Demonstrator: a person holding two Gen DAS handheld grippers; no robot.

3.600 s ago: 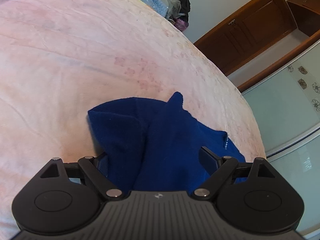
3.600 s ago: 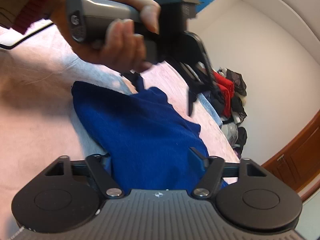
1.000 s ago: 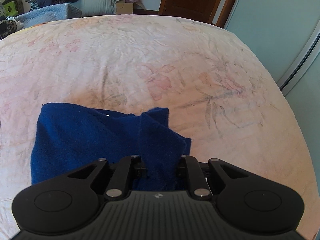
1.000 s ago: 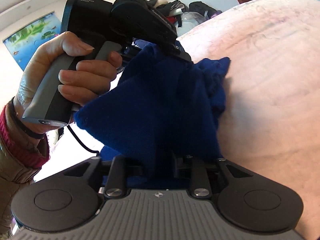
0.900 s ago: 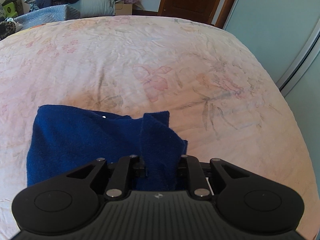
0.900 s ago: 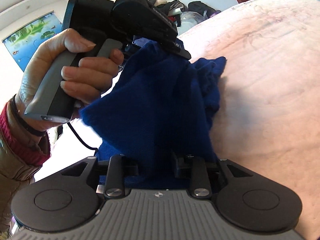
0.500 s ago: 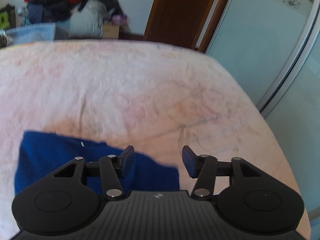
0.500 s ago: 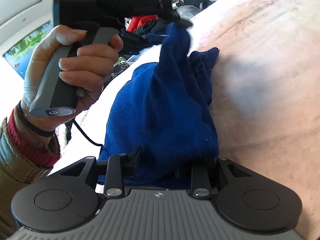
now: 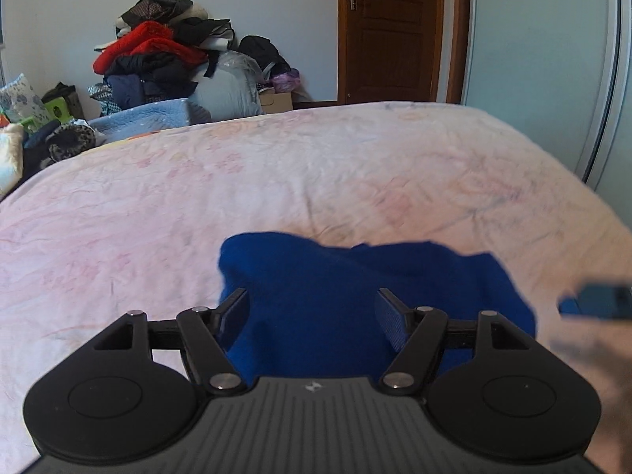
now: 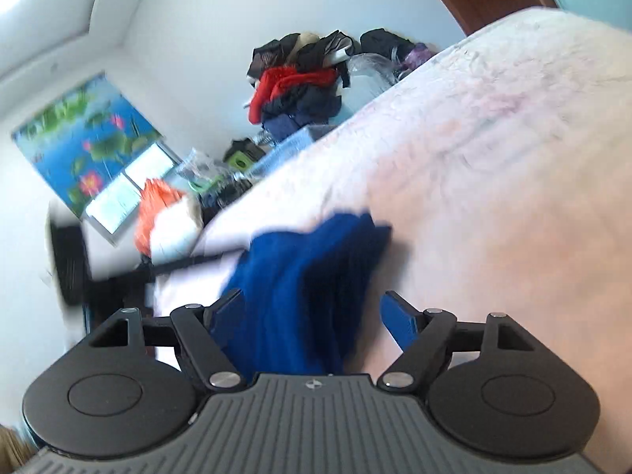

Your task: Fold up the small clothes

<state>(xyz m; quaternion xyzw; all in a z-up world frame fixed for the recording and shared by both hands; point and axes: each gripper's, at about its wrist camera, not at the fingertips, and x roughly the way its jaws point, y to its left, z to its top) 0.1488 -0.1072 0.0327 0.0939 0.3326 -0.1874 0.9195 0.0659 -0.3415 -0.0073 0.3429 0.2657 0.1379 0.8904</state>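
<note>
Left wrist view: left gripper (image 9: 312, 308) spread wide, nothing pinched, hovering over the blue garment (image 9: 375, 276) bunched on the pink bedsheet (image 9: 276, 181); long axis from 9 to 3 o'clock, bulk toward 2. Right wrist view, blurred: right gripper (image 10: 312, 312) also parted, empty; same blue garment (image 10: 300, 276) at 12, crowding the 9 o'clock finger. Hard to call which gripper sits nearer.

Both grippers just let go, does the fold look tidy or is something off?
The blue garment lies on the bed sheet as a lumpy mound: far edge wavy, one flap humped up, not flat. The left gripper and right gripper are both open above it.
</note>
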